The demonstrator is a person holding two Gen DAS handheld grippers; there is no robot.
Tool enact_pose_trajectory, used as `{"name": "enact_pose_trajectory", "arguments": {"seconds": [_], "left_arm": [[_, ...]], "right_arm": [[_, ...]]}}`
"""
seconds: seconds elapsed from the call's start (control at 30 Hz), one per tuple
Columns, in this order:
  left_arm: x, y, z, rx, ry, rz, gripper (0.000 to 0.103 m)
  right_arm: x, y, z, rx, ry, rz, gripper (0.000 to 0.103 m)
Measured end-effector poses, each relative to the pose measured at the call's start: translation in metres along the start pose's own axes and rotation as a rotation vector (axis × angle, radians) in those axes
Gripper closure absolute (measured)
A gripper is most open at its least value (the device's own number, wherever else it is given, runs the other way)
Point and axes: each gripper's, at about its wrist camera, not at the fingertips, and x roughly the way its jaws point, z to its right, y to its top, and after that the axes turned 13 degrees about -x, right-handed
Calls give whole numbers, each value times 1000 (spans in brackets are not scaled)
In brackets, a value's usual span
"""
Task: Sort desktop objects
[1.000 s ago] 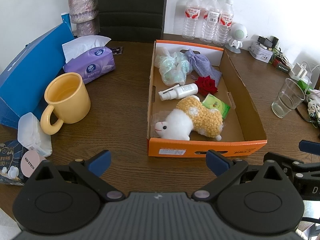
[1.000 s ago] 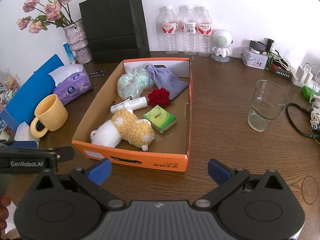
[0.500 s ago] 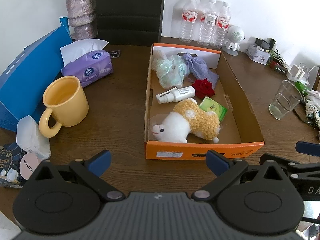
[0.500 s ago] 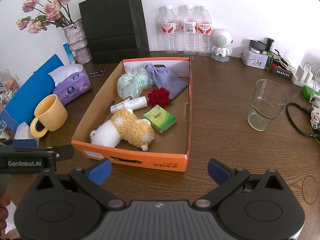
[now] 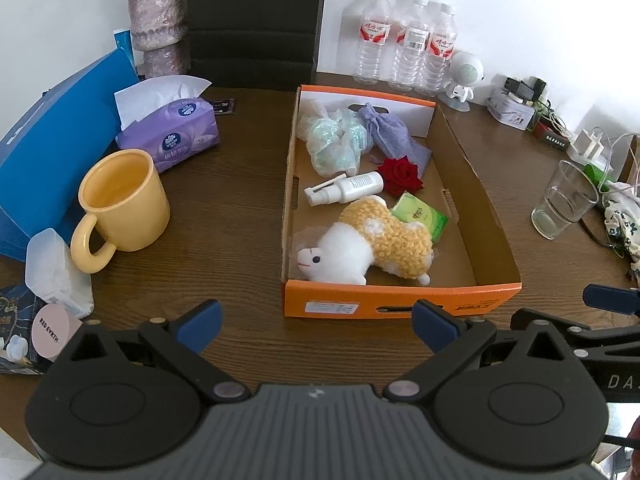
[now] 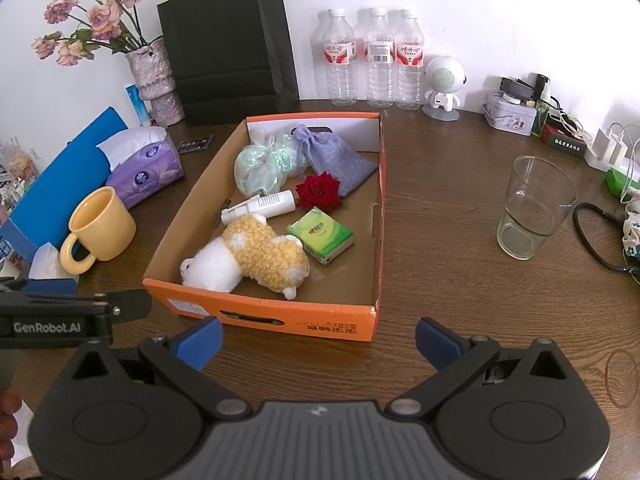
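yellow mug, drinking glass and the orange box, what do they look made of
Yellow mug: likely glazed ceramic, with thick walls and a soft sheen. Drinking glass: clear glass or hard plastic; the table shows through it. Orange box: cardboard, printed orange outside, raw brown inside, with folded flaps.

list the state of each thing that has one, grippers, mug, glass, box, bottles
left gripper: open, holding nothing
right gripper: open, holding nothing
yellow mug: upright, empty
glass: upright, looks empty
orange box: open-topped, holding items
water bottles: upright, capped
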Motion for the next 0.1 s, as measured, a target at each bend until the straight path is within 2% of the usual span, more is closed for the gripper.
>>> {"name": "enact_pose_trajectory", "arguments": {"seconds": [0.1], "left_arm": [[0,0,1,3,2,1,0]], "right_arm": [[1,0,0,1,1,-2,0]]}}
